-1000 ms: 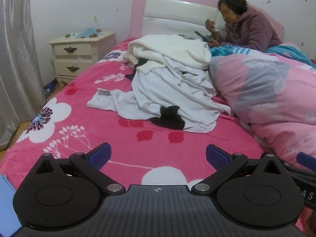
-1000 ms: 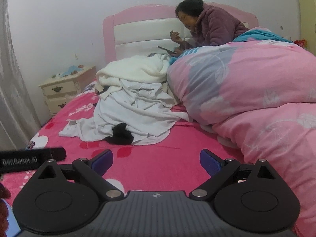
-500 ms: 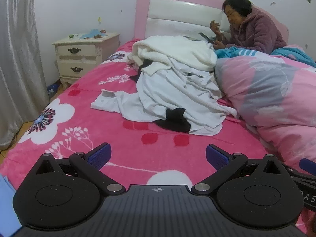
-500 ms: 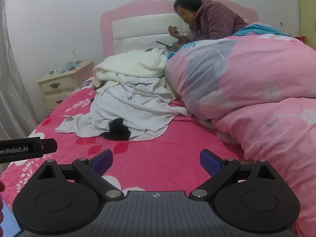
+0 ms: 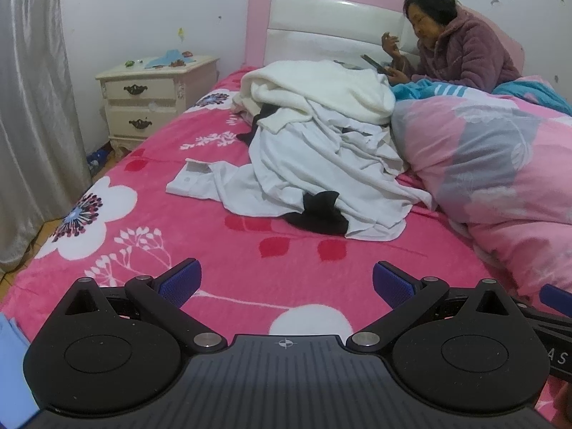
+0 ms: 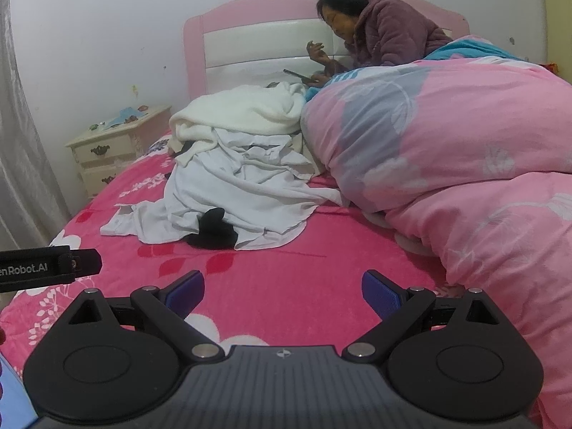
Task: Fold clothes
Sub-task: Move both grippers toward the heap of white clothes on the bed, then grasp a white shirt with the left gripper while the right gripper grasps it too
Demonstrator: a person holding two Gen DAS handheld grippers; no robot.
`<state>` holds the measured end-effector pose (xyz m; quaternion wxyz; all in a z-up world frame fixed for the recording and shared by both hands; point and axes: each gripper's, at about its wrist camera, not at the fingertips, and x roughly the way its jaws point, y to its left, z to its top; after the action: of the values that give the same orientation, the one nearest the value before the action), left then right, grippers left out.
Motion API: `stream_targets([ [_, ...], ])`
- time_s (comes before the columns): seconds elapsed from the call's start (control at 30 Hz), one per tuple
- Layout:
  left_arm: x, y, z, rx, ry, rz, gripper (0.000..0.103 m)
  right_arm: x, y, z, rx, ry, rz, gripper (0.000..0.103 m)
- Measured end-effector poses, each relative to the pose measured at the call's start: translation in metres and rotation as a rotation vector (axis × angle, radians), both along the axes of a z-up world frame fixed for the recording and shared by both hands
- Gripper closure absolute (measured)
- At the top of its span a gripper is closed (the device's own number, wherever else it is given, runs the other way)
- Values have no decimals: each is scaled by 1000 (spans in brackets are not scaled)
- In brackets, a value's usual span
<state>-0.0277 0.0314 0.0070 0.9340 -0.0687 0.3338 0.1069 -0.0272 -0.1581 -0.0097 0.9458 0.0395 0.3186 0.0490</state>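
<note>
A heap of clothes lies in the middle of the bed: a white shirt (image 5: 314,175) (image 6: 243,196) spread low with its cuffed sleeve reaching left, a cream fleece garment (image 5: 321,93) (image 6: 243,114) on top, and a black piece (image 5: 318,212) (image 6: 212,230) poking out at the front edge. My left gripper (image 5: 285,284) hovers open over the pink bedspread, well short of the heap. My right gripper (image 6: 283,287) is open too, nothing between its blue pads, also short of the heap.
A pink floral bedspread (image 5: 143,221) covers the bed. A bulky pink quilt (image 5: 500,164) (image 6: 447,150) fills the right side. A person (image 5: 461,53) (image 6: 379,32) leans at the headboard holding a phone. A cream nightstand (image 5: 153,100) and grey curtain (image 5: 32,107) stand left.
Both grippers have moved forward towards the heap of clothes, which now looks larger and closer. Both stay open. The clothes have not moved.
</note>
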Motion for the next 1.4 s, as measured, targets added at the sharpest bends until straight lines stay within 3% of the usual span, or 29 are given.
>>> stream_targets([
  [0.23, 20, 6, -12, 40, -4, 7, 0, 12, 3, -12, -20, -21, 68, 5],
  [0.43, 69, 27, -28, 115, -41, -29, 0, 54, 15, -22, -89, -89, 207, 5],
  [0.53, 108, 43, -39, 141, -73, -56, 0, 88, 20, -31, -131, -132, 264, 5],
  [0.63, 147, 57, -55, 111, -78, -63, 0, 129, 32, -46, -152, -133, 295, 6],
  [0.8, 211, 70, -91, 94, -32, -34, 2, 197, 51, -71, -186, -134, 347, 7],
  [0.93, 243, 71, -112, 133, 10, -8, 5, 251, 67, -92, -213, -134, 389, 7],
  [1.03, 260, 73, -123, 118, 52, -11, 11, 289, 79, -105, -222, -128, 416, 7],
  [1.13, 273, 71, -132, 133, 79, -17, 25, 317, 92, -113, -181, -91, 429, 7],
  [1.2, 279, 71, -138, 134, 105, -14, 46, 333, 97, -121, -154, -43, 433, 8],
  [1.23, 282, 72, -140, 122, 115, -13, 51, 338, 100, -126, -155, -17, 433, 10],
  [1.27, 284, 75, -143, 105, 116, -11, 59, 343, 102, -132, -163, 10, 432, 20],
  [1.3, 284, 76, -144, 92, 111, -5, 77, 347, 105, -137, -170, 36, 432, 28],
  [1.37, 283, 79, -144, 74, 110, 0, 97, 348, 103, -141, -158, 66, 446, 60],
  [1.4, 282, 81, -144, 67, 110, -1, 101, 348, 102, -142, -150, 79, 455, 74],
])
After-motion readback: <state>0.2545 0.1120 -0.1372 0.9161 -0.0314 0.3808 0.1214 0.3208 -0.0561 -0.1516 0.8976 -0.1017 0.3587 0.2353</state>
